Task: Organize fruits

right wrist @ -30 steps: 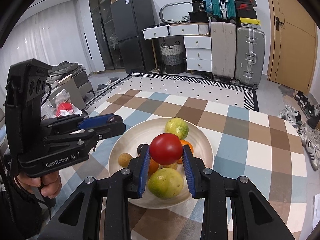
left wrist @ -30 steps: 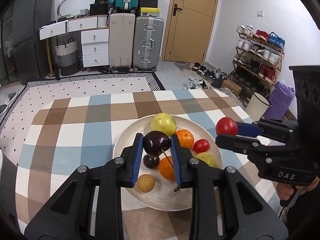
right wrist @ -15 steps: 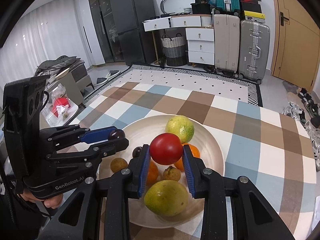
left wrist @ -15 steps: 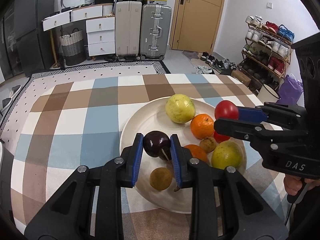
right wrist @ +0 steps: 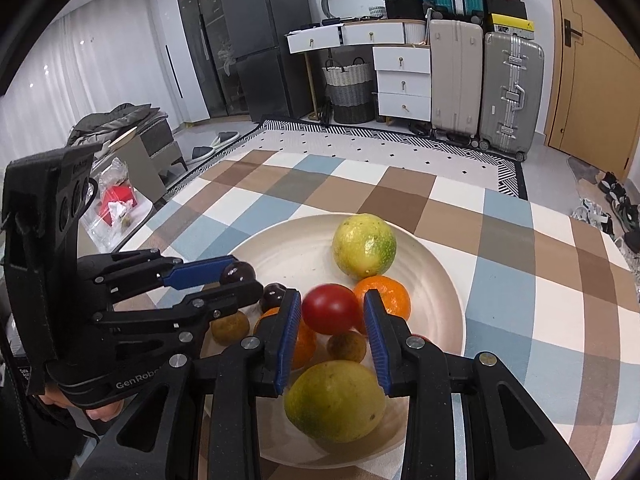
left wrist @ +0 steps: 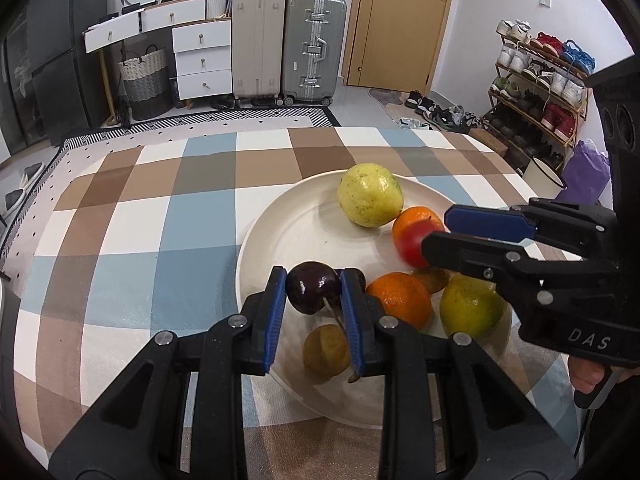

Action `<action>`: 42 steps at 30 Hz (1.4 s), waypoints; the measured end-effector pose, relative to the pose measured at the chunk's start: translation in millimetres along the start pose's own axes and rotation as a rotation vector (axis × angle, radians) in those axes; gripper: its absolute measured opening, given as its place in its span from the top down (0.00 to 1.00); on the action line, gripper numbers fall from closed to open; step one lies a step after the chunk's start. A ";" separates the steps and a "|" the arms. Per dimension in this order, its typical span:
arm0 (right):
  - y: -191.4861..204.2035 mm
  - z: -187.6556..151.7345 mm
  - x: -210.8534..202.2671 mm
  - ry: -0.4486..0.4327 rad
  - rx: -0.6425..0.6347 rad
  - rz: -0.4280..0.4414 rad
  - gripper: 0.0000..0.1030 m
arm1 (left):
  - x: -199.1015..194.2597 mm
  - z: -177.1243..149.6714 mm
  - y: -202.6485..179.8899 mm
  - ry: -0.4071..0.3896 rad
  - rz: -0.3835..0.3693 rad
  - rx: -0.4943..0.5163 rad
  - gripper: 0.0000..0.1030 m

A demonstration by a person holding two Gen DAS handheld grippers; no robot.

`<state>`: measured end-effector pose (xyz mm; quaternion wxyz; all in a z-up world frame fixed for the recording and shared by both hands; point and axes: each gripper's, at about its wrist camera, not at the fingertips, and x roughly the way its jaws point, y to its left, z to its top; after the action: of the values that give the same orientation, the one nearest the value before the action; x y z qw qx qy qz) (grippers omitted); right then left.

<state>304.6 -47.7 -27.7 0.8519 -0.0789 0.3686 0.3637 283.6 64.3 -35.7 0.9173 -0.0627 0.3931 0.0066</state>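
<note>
Fruit sits gathered on a cream plate (left wrist: pixel 280 236) resting on your checked surface (left wrist: pixel 160 208). Your left hand-held gripper (left wrist: pixel 313 286) is clamped tight on a dark plum (left wrist: pixel 310 286), with its thin stem trailing down between the blue pads; the plum hangs just over the near left part of the plate. Your right hand-held gripper (right wrist: pixel 332 308) has a red tomato (right wrist: pixel 330 309) between its pads. The left pad touches the fruit; on the right side a sliver of gap seems to show, and you cannot tell from these views whether that pad still presses. The tomato is low over the middle of the plate, just in front of an orange (right wrist: pixel 386 296).

On the plate you have a yellow-green guava (left wrist: pixel 370 195) at the far side, a second orange (left wrist: pixel 400 300) near the middle, another yellow-green fruit (left wrist: pixel 470 306) at the near right, a small brown fruit (left wrist: pixel 326 350) at the near edge, and a second small brown one (right wrist: pixel 346 346) under the tomato. A second dark plum (right wrist: pixel 272 295) lies beside the left gripper's tips.
</note>
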 end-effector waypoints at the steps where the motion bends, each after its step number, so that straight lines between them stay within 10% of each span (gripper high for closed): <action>1: -0.4 0.5 0.2 -0.001 0.003 -0.002 0.66 | 0.2 0.3 0.6 -0.001 0.004 -0.003 0.76; 11: 0.0 3.2 -10.1 -0.021 -0.007 -0.046 0.49 | -9.1 0.5 14.3 -0.008 -0.009 -0.091 0.54; 19: 4.1 -9.3 -34.1 -0.066 0.012 -0.028 0.04 | -37.5 -12.5 25.1 -0.061 -0.005 -0.152 0.01; 42: 7.5 -89.0 -118.8 -0.267 0.029 -0.040 0.01 | -131.8 -68.6 -10.8 -0.271 0.045 -0.050 0.01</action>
<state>193.6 -144.8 -9.0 0.9014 -0.0248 0.2556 0.3486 143.8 50.2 13.8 0.9597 -0.0753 0.2669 0.0454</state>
